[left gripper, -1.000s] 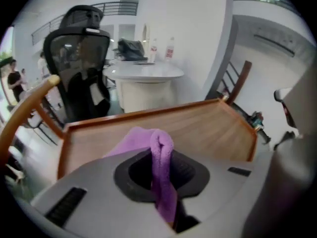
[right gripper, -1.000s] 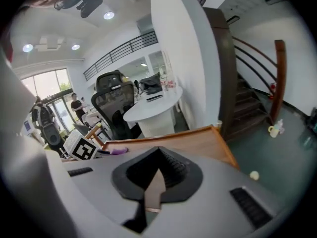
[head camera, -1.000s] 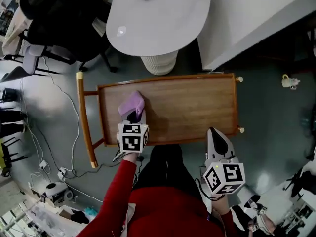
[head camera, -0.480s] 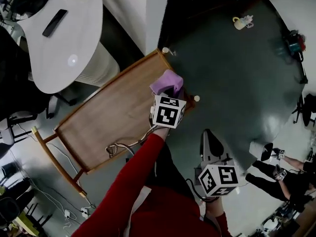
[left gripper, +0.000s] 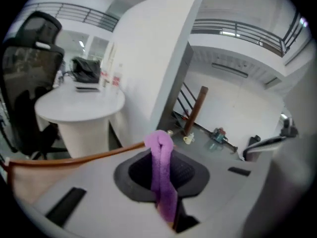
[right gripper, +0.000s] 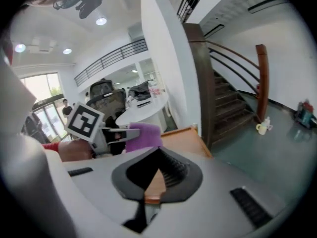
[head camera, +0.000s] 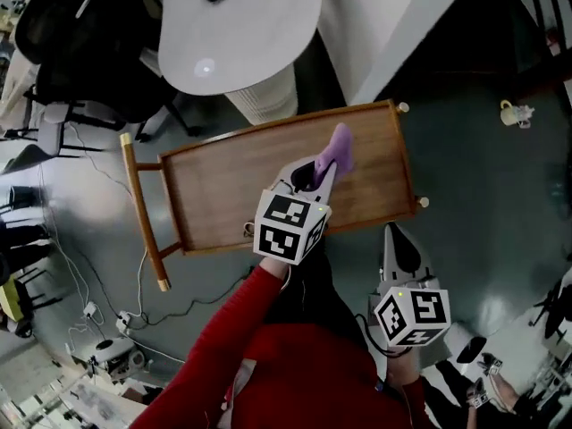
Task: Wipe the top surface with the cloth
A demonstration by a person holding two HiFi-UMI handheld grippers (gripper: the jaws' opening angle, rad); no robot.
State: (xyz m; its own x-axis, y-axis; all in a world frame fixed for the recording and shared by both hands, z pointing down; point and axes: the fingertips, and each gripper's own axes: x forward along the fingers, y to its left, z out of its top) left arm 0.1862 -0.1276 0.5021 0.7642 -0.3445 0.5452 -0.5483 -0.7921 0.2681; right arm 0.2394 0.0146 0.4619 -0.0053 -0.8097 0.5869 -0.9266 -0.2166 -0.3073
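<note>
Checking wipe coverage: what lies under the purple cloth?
The brown wooden cart top lies beneath the purple cloth, which is held by the left gripper. The wood directly below it is covered; whether cloth touches wood cannot be told.

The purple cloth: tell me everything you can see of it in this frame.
The cloth is a soft, fleecy-looking purple piece, bunched into a narrow folded wad. The left tool is shut on it, the jaws pinching its lower part while a rounded fold sticks out past their tips. It sits over the right part of the wooden top; whether it presses on the wood cannot be told.
</note>
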